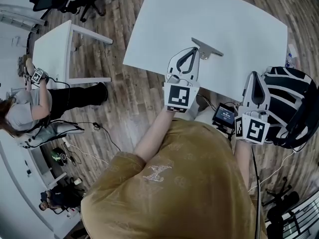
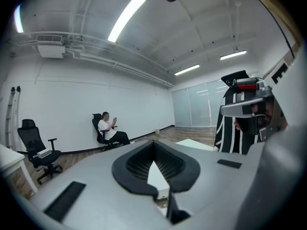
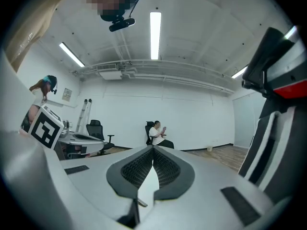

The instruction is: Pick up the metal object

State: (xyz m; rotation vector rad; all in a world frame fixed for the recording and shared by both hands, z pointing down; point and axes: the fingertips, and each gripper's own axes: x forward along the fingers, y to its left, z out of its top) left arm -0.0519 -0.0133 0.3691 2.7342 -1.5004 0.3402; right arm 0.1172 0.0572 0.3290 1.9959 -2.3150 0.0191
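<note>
Left gripper (image 1: 192,51) and right gripper (image 1: 254,76) are both showing jaws clenched, empty; the left is hovering beside the metal object (image 1: 209,48) by the tabletop's (image 1: 224,19) near edge, and advancing unopened could shove it off.

Person: mustard-brown short-slv tee (image 1: 179,183), pale X-shaped print on back.
Left gripper (image 1: 194,51): white/lt-grey shell tapering to a point, blk ribbed pads (image 2: 134,164) round a teardrop gap. L cube (image 1: 178,97) at rear w/ blk-wht square markers.
Right gripper (image 1: 255,76): same build. R cube (image 1: 251,128) w/ same markers.
</note>
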